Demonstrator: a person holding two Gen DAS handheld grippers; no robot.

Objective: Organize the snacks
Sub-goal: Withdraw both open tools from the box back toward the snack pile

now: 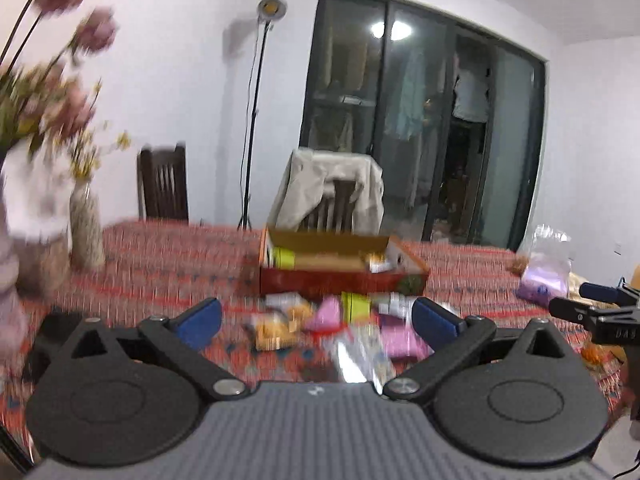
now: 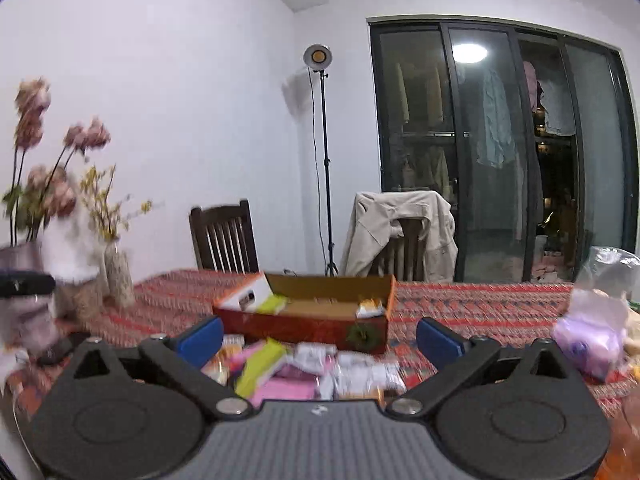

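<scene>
Two grippers, left gripper (image 1: pixel 316 318) and right gripper (image 2: pixel 320 338), we hold with jaws spread wide and nothing between them. We see the loose snack packets (image 2: pixel 304 368) heaped on the patterned tablecloth (image 2: pixel 480 308), just in front of the open red box (image 2: pixel 304 326), which already contains several packets.

Red-patterned counter (image 2: pixel 480 304) carries an open box (image 2: pixel 304 320); snack packets (image 2: pixel 304 372) heaped just before it, vases (image 2: pixel 118 276) well left.

box (image 2: pixel 304 326) – red | tablecloth (image 2: pixel 480 304) – red woven pattern | chair (image 2: pixel 224 236) – dark brown
</scene>
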